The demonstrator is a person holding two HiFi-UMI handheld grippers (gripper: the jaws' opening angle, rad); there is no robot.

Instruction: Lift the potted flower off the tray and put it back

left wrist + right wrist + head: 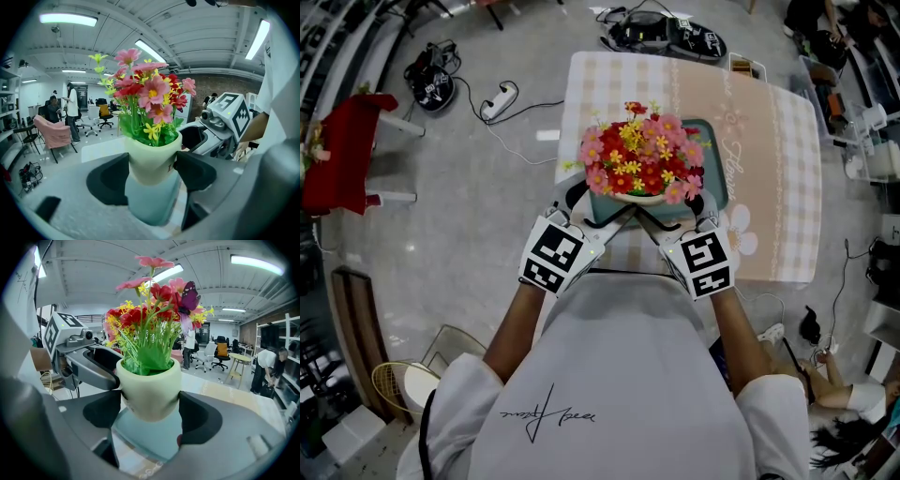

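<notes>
The potted flower (639,161) is a cream pot (152,159) full of red, pink and yellow blooms. It sits over the teal tray (715,183) on the table. My left gripper (595,208) grips the pot from the near left, its dark pads (110,176) pressed against both sides. My right gripper (680,214) is shut on the same pot (149,394) from the near right. In both gripper views the pot's rounded bottom seems to hang slightly above the teal tray (140,439). The pot stands upright.
A beige checked cloth (773,141) covers the table, with bare cloth right of the tray. A black device (667,36) lies past the table's far edge. On the floor to the left are a power strip (499,98) and a red-draped chair (342,150).
</notes>
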